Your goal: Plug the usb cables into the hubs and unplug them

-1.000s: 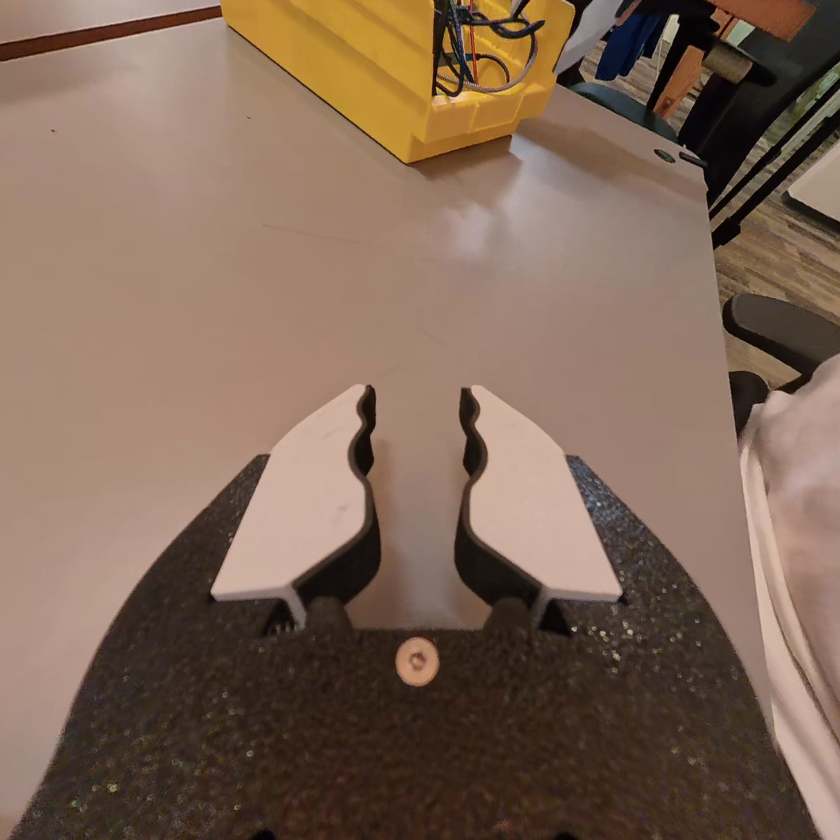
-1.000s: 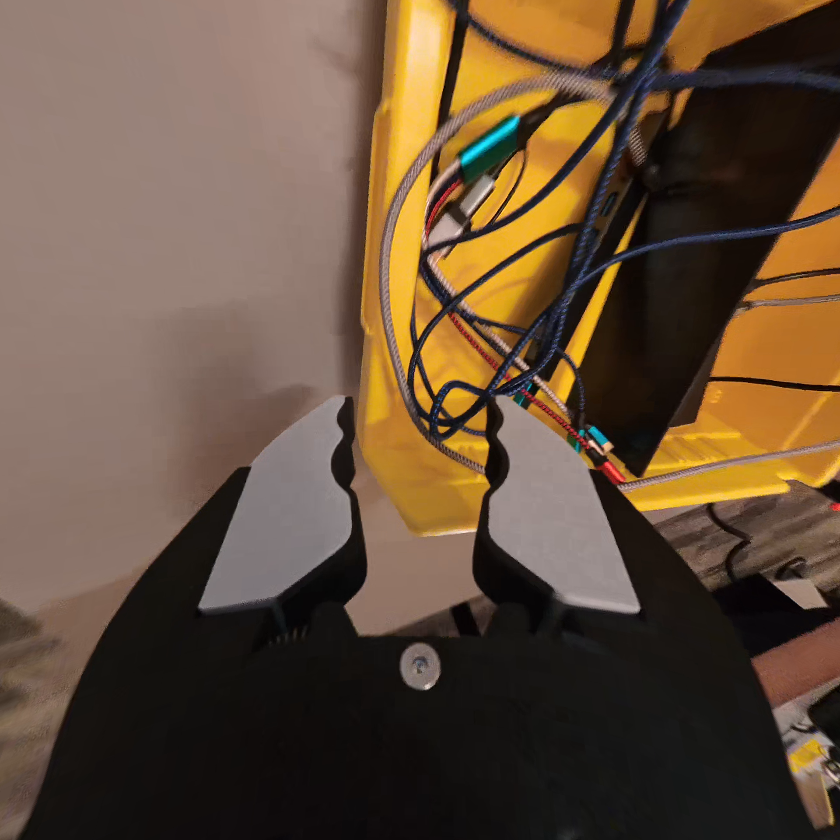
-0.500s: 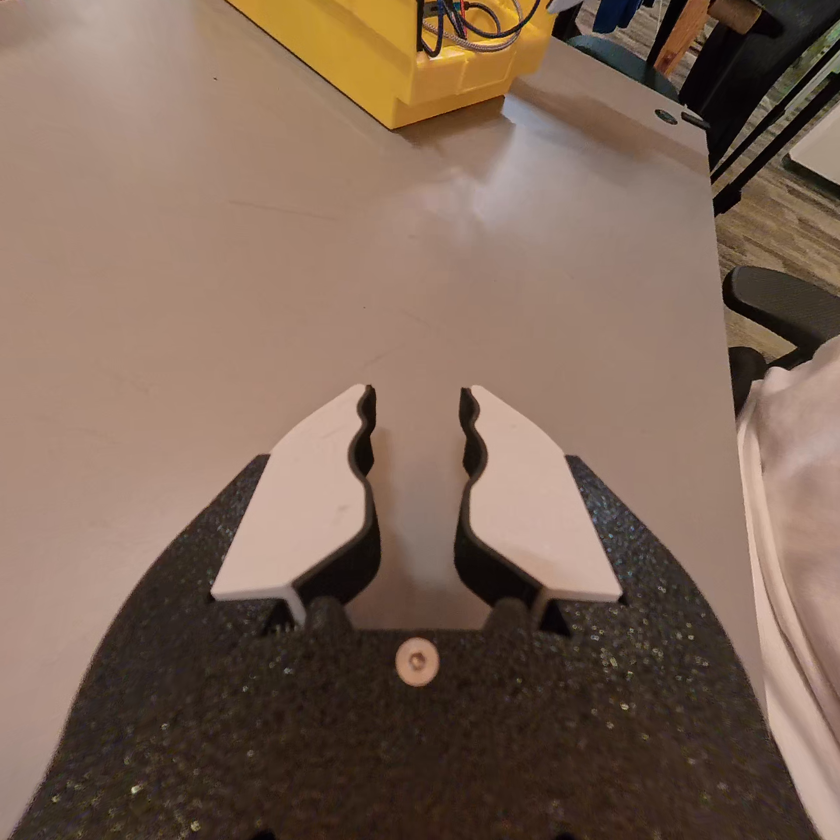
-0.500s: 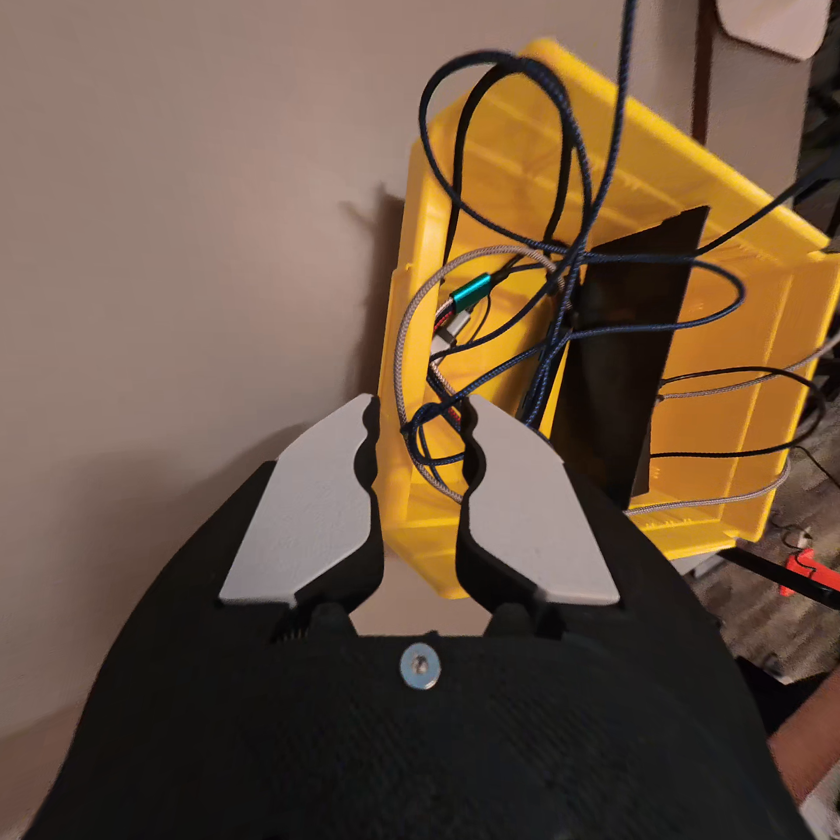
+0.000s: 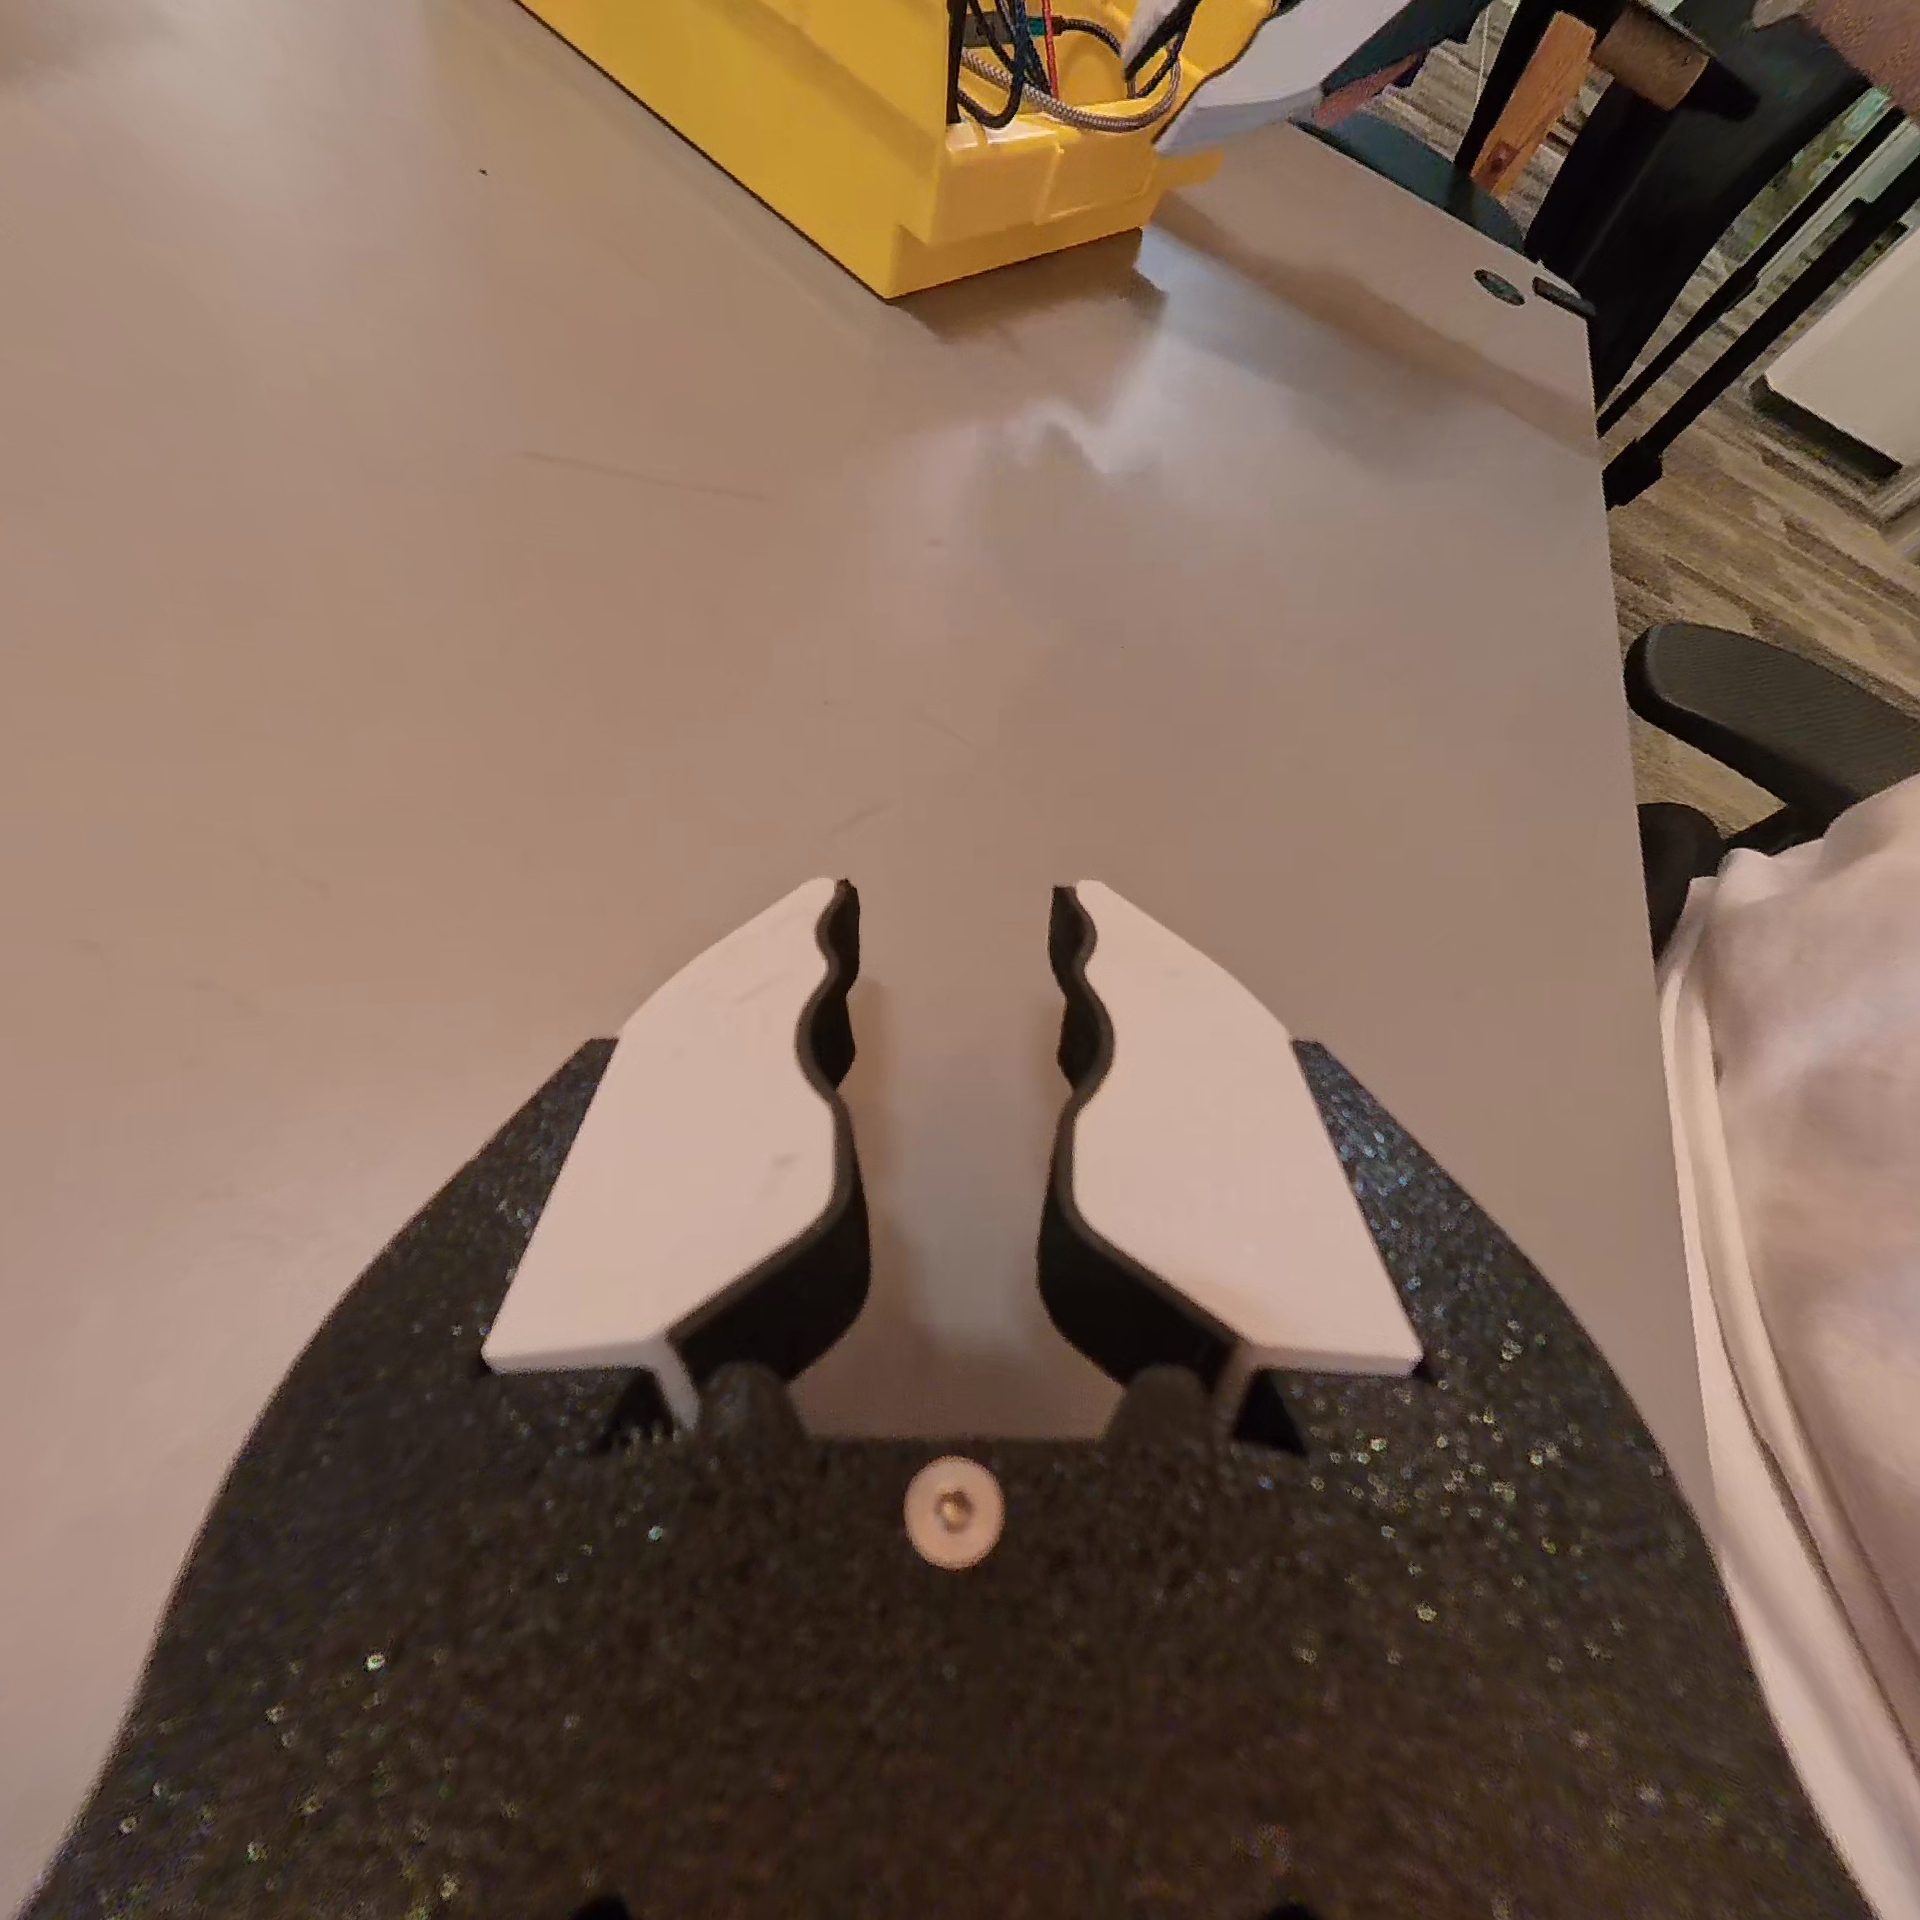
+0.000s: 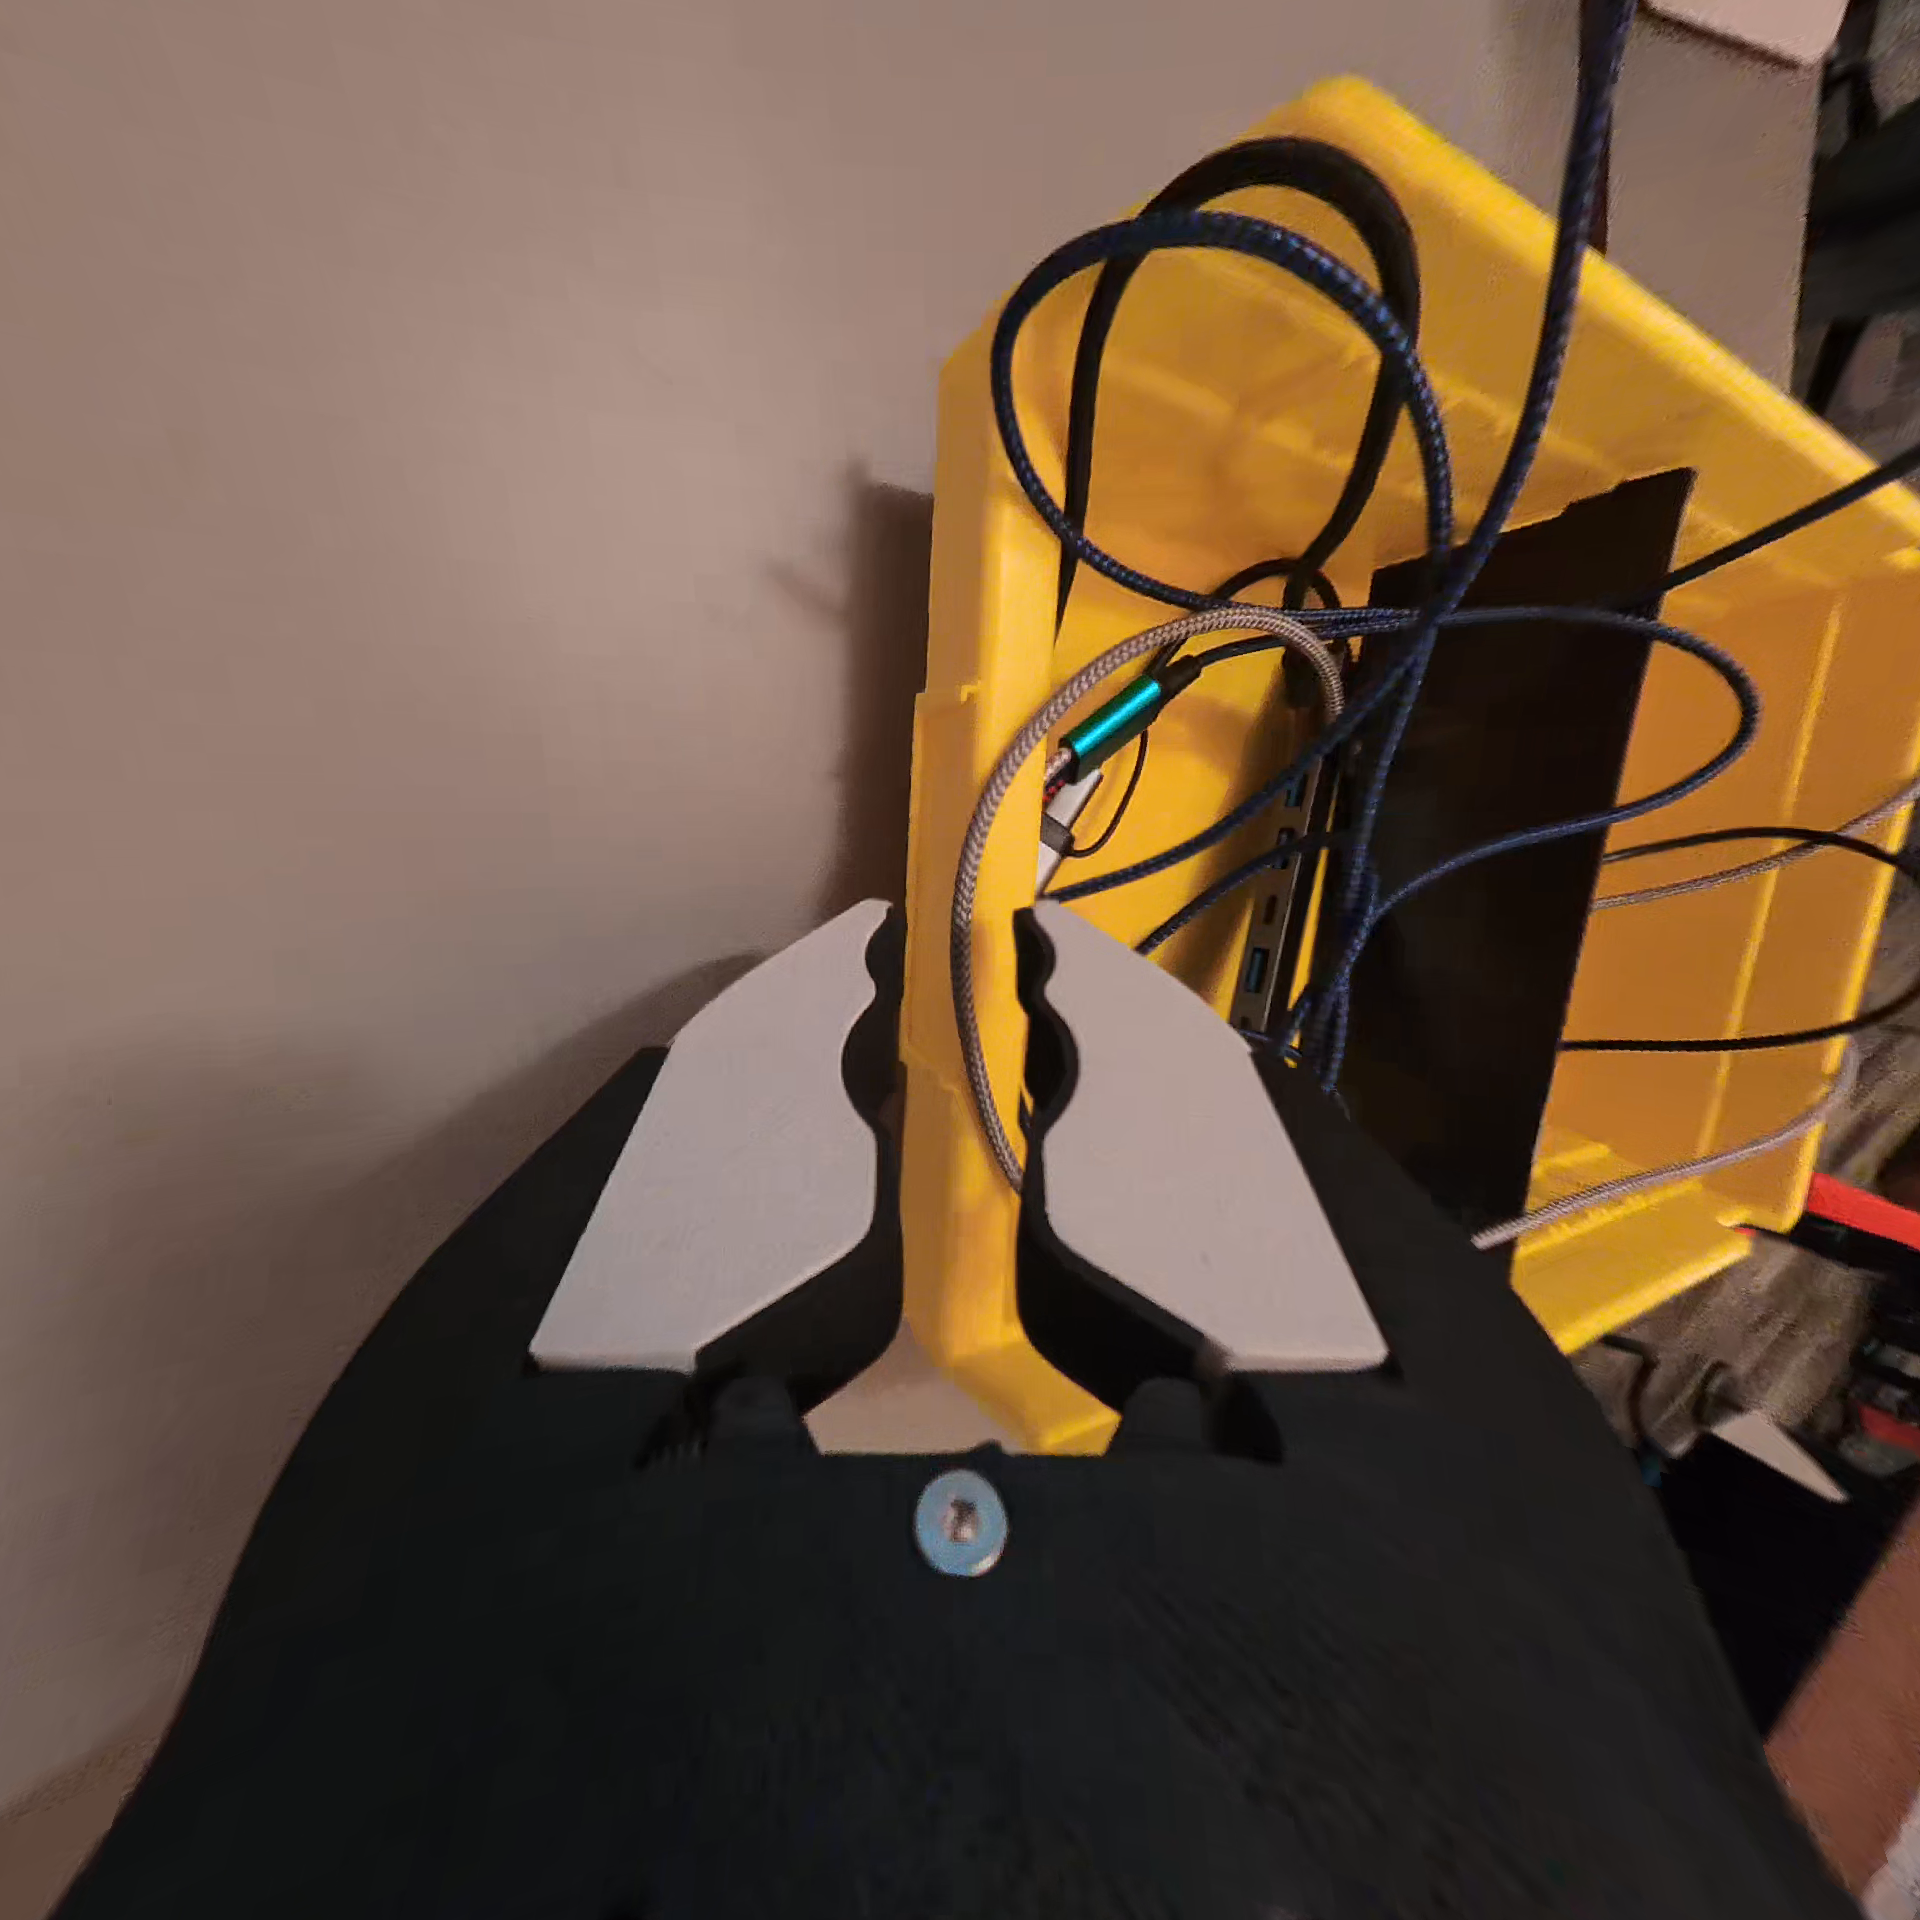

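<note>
grey table (image 5: 520, 520), black chair (image 5: 1766, 717) (right) — wood floor (image 5: 1714, 540)

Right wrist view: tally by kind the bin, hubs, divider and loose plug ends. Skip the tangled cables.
Yellow bin: 1
Grey hub: 1
Black divider: 1
Loose plug ends: 2, one teal, one silver
Total: 5

office | grey desk (image 5: 727, 582) | swivel chair (image 5: 1766, 717) | wood-look floor (image 5: 1704, 540)

Glossy yellow plastic bin (image 6: 1714, 582), braided fabric-sheathed cables (image 6: 1226, 301), smooth semi-gloss tabletop (image 5: 520, 582), rough speckled black tool body (image 5: 727, 1662).
</note>
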Motion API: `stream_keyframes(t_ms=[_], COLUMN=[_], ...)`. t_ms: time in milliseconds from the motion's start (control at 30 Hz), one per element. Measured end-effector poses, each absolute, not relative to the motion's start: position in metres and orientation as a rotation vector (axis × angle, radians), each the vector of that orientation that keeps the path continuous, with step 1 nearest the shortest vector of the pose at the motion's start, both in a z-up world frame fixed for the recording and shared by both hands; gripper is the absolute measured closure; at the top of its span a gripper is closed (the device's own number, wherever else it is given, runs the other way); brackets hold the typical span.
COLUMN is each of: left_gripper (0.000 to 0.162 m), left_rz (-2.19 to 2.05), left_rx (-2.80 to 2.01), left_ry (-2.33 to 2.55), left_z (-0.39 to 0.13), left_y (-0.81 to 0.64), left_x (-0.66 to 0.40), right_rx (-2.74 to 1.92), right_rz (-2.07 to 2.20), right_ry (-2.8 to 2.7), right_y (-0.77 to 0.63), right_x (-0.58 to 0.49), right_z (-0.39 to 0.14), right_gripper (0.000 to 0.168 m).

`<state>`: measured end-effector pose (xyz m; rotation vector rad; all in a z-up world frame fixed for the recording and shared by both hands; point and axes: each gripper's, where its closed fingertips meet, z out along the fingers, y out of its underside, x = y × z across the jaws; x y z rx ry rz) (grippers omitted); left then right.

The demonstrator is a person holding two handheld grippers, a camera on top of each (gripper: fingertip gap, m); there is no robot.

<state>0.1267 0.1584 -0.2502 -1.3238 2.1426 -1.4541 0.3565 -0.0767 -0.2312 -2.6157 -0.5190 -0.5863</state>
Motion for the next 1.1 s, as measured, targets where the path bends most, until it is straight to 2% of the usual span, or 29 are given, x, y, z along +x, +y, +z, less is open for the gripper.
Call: stream_keyframes(t_ms=[33,100,267,333,467,567,600,667,700,800,933,1000,1100], left_gripper=[0.127,0.127,0.127,0.127,0.127,0.127,0.127,0.127,0.127,0.127,0.127,0.127,0.127], left_rz=[-1.456,-1.457,-1.46,-1.466,-1.482,-1.483,-1.479,-1.468,-1.462,-1.45,-1.453,-1.457,-1.462], left_rx=[-1.326,-1.33,-1.329,-1.331,-1.337,-1.34,-1.339,-1.335,-1.334,-1.336,-1.33,-1.329,-1.331], left_ry=[2.145,2.145,2.143,2.14,2.132,2.142,2.147,2.16,2.167,2.182,2.186,2.186,2.184], left_z=[-0.25,-0.25,-0.25,-0.25,-0.249,-0.25,-0.25,-0.251,-0.252,-0.254,-0.254,-0.253,-0.253], left_y=[0.158,0.158,0.158,0.158,0.159,0.158,0.158,0.157,0.156,0.155,0.154,0.154,0.154], left_x=[0.126,0.126,0.126,0.126,0.126,0.125,0.125,0.124,0.124,0.124,0.123,0.122,0.122], right_rx=[-2.618,-2.63,-2.689,-2.653,-2.412,-2.404,-2.427,-2.513,-2.547,-2.607,-2.686,-2.678,-2.749], right_rz=[-0.583,-0.573,-0.483,-0.491,-0.438,-0.269,-0.313,-0.368,-0.379,-0.389,-0.511,-0.537,-0.506], right_ry=[-0.476,-0.434,-0.504,-0.478,-0.322,-0.317,-0.323,-0.396,-0.432,-0.452,-0.329,-0.297,-0.342], right_y=[-0.074,-0.072,-0.082,-0.085,-0.084,-0.087,-0.085,-0.08,-0.076,-0.063,-0.064,-0.065,-0.074], right_x=[0.36,0.365,0.359,0.363,0.374,0.359,0.36,0.355,0.349,0.339,0.36,0.367,0.367], right_z=[-0.233,-0.235,-0.226,-0.199,-0.106,-0.084,-0.09,-0.122,-0.141,-0.196,-0.24,-0.244,-0.244], right_gripper=[0.15,0.166,0.168,0.168,0.168,0.168,0.168,0.145,0.143,0.141,0.14,0.15,0.15])
